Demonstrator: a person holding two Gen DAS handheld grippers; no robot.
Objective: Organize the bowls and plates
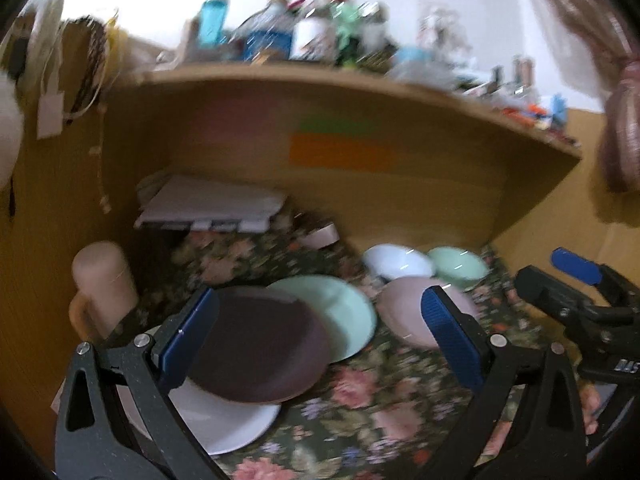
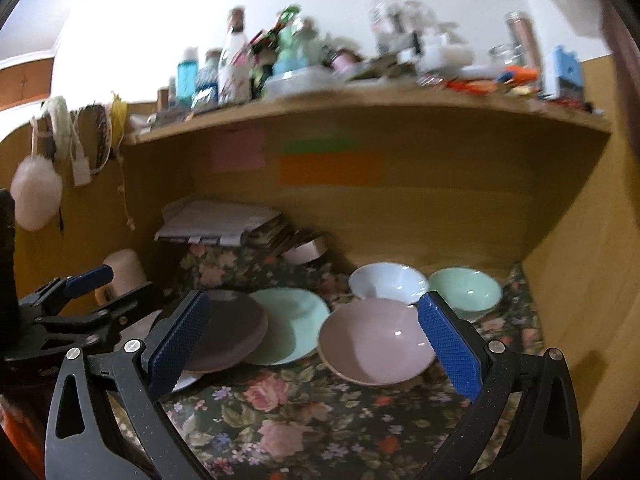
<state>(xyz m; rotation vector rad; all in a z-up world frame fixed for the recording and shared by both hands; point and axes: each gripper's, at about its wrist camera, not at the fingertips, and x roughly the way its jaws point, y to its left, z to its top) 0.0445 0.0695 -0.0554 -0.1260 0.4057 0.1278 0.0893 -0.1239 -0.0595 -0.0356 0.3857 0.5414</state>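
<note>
On the floral cloth lie a dark brown plate [image 1: 260,348], overlapping a mint plate [image 1: 340,312] and a white plate [image 1: 224,424]. To the right stand a pink bowl [image 2: 376,340], a white bowl [image 2: 386,282] and a mint bowl [image 2: 466,290]. My left gripper [image 1: 320,344] is open and empty, hovering in front of the brown plate. My right gripper [image 2: 316,348] is open and empty, its right pad in front of the pink bowl's rim. The right gripper also shows at the right edge of the left wrist view [image 1: 576,280].
A wooden alcove encloses the space, with a cluttered shelf [image 2: 360,108] above. A stack of papers [image 2: 216,220] and a tape roll [image 2: 304,252] lie at the back. A pink mug [image 1: 104,280] stands at the left. Side walls stand close on both sides.
</note>
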